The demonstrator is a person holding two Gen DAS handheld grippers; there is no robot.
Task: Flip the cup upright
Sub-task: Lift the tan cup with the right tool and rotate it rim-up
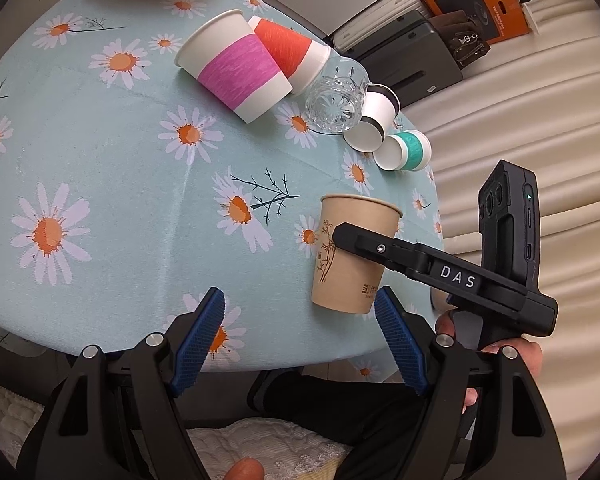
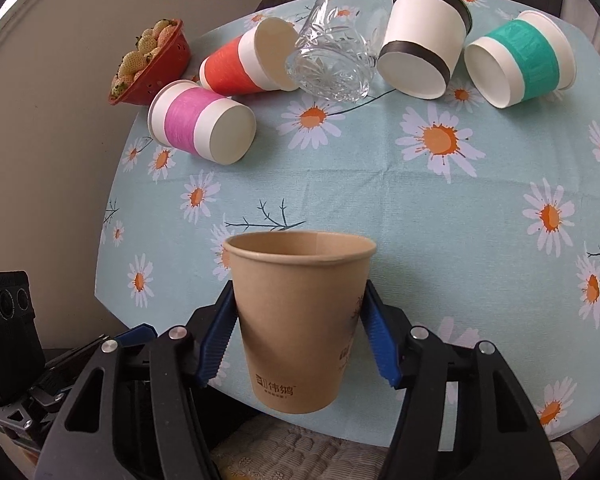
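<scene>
Daisy-print cloth covers the round desk, with toppled cups strewn along its far side from ten to two o'clock. My right claw has both blue pads pressed against the brown paper cup, which stands upright, mouth up, at the near edge at six o'clock. My left claw is spread wide and holds nothing, just left of that cup.

A domestic room. A round surface carries a daisy-print cloth and a red basket of strawberries. Beside it stand suitcases, a quilted mattress and cream curtains.
</scene>
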